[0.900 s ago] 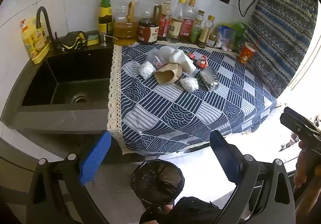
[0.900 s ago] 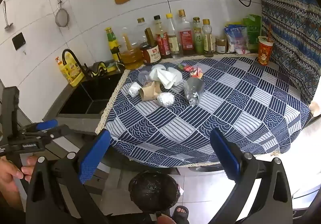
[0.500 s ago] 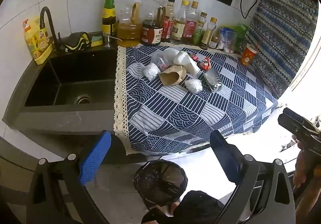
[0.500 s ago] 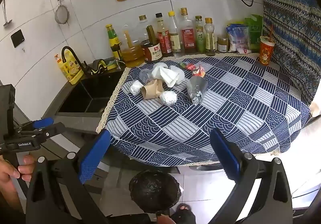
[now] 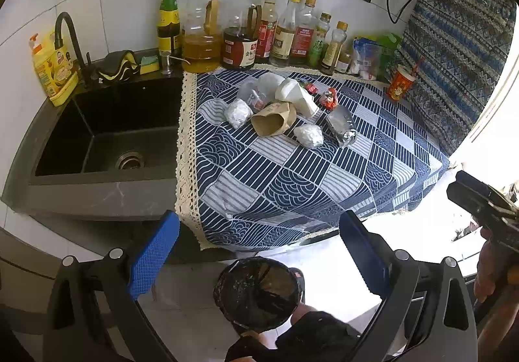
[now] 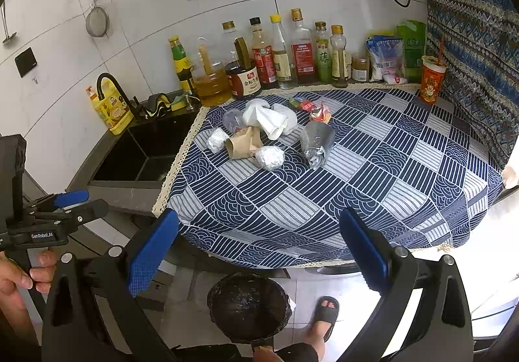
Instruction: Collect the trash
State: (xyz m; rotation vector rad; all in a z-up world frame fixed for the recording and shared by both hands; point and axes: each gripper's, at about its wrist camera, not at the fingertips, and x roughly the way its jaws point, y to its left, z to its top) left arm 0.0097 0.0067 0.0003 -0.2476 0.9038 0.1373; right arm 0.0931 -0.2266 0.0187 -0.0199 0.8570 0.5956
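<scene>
A pile of trash lies on the blue patterned cloth [image 5: 292, 187]: a brown paper cup [image 5: 271, 122], crumpled white balls [image 5: 308, 135], white cups [image 5: 296, 95], a crushed clear bottle [image 5: 342, 127] and red wrappers [image 5: 328, 98]. The same pile shows in the right wrist view, with the brown cup [image 6: 241, 145] and the bottle [image 6: 316, 140]. A black-lined bin [image 5: 258, 292] stands on the floor below the counter edge; it also shows in the right wrist view [image 6: 249, 307]. My left gripper [image 5: 259, 251] and right gripper [image 6: 258, 248] are open, empty, well short of the pile.
A black sink [image 5: 107, 132] with a faucet lies left of the cloth. Bottles [image 5: 269, 31] line the back wall. A red cup [image 5: 400, 83] stands at the far right beside a patterned curtain [image 5: 460, 47]. A sandalled foot [image 6: 324, 313] is beside the bin.
Both grippers have moved slightly closer to the counter and up; the trash pile looks a little nearer. Nothing has been picked up.
</scene>
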